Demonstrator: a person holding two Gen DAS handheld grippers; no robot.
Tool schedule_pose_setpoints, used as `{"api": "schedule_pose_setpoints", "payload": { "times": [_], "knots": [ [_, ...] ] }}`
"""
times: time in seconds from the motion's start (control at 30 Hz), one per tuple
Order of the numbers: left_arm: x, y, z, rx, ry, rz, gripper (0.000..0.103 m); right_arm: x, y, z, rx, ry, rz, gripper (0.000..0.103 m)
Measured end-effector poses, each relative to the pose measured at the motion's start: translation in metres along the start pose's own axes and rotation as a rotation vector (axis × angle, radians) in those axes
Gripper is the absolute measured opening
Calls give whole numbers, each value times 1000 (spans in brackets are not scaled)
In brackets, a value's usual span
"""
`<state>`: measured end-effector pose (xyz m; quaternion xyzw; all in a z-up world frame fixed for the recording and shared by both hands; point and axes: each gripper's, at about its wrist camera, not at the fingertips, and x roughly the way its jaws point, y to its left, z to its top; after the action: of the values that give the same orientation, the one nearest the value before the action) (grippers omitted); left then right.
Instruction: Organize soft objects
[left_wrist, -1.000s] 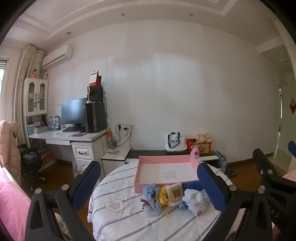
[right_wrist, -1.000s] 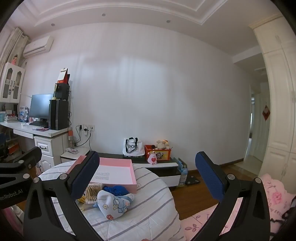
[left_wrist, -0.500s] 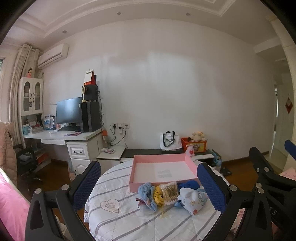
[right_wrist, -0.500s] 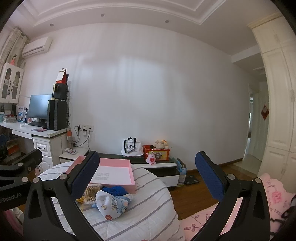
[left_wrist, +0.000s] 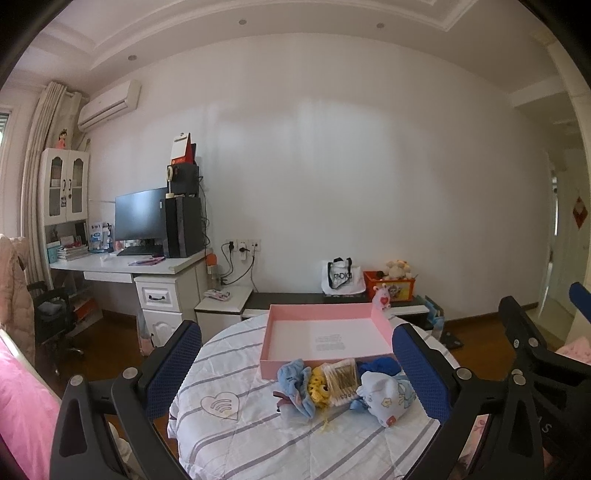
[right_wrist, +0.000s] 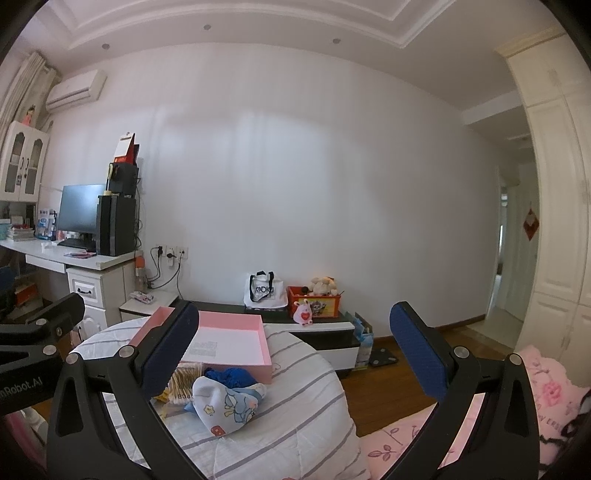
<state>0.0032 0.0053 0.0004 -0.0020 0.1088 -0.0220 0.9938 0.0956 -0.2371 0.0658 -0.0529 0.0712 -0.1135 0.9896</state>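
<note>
Hovering wide open, gripping nothing: left gripper and right gripper. Lying bunched against pink box near edge: soft cloths.

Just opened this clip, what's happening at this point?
A person holds two grippers above a round table, both with jaws open and empty. The left gripper faces a pile of soft items: a light blue cloth, a yellow knitted piece and a printed white cloth. Behind them sits a pink box, holding none of them. Nothing is grasped yet.
</note>
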Motion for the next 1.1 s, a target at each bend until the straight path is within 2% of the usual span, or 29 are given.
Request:
{"api": "schedule_pose_setpoints", "payload": {
  "times": [1.1],
  "knots": [
    [-5,-3,1,9,-4,6,103,3,-1,-4,12,21,11,103]
  ]
}}
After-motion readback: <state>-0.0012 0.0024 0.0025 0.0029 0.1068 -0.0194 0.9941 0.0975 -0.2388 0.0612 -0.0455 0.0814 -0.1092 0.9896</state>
